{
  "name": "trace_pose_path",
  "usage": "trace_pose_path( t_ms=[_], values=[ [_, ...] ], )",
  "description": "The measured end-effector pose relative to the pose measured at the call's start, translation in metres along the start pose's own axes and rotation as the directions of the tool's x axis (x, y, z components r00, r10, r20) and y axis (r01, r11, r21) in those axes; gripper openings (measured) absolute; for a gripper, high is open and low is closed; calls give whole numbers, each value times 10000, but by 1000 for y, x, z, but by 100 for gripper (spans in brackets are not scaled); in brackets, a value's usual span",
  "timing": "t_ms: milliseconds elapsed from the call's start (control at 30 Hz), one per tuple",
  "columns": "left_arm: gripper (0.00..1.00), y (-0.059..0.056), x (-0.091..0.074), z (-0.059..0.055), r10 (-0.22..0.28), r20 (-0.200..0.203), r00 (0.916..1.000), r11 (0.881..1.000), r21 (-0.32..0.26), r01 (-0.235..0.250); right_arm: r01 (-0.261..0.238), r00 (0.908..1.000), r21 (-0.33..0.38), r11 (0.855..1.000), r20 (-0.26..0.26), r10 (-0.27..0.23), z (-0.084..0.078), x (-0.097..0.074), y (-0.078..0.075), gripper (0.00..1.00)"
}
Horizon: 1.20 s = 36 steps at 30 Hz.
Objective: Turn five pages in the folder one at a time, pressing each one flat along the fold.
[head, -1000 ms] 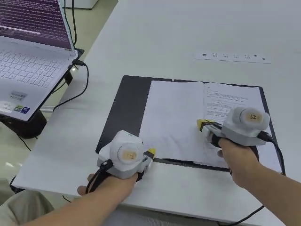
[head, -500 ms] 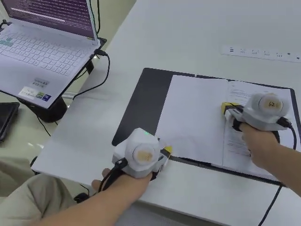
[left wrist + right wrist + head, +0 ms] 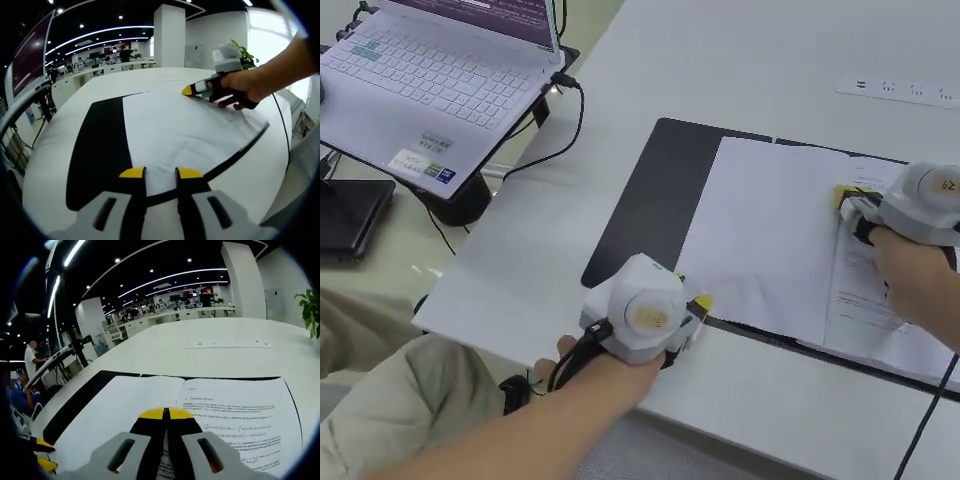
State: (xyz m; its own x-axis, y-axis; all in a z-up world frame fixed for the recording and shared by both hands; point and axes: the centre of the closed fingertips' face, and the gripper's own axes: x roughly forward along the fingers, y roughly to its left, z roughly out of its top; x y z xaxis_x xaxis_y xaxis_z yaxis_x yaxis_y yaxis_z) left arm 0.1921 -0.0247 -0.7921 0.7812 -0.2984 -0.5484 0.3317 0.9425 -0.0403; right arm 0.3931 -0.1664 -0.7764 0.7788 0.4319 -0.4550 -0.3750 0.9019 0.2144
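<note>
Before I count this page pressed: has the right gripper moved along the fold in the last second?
Yes. The right gripper slid up the fold, from mid-page toward the far edge of the folder.

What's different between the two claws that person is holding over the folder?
The left claw has its jaws apart; the right claw has them shut together. The left claw sits at the folder's near edge, the right claw at the fold beside the printed page. Both have yellow tips.
</note>
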Motion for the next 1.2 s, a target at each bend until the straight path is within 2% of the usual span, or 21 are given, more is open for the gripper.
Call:
trace_pose_path(
  t_ms=[233,533,567,733,967,1200],
  values=[
    [22,-1,-1,0,11,24,10000,10000,-29,-11,100,9999,416,9991,-20,-99,7,24,-15,0],
    [22,-1,-1,0,7,24,10000,10000,-31,-7,277,9993,263,9993,-264,-270,20,45,-26,0],
    [22,-1,-1,0,7,27,10000,10000,-32,-7,306,9989,129,9994,-355,-302,24,52,-32,0],
    [22,-1,-1,0,7,27,10000,10000,-41,-7,250,9990,-17,9997,-373,-251,17,40,-29,0],
    [22,-1,-1,1,6,20,10000,10000,-25,-6,-105,9990,-64,9999,-445,102,5,19,-16,0],
    [22,-1,-1,1,4,36,10000,10000,-24,-4,-511,9978,417,9978,-407,528,-9,-1,-2,0]
  ],
)
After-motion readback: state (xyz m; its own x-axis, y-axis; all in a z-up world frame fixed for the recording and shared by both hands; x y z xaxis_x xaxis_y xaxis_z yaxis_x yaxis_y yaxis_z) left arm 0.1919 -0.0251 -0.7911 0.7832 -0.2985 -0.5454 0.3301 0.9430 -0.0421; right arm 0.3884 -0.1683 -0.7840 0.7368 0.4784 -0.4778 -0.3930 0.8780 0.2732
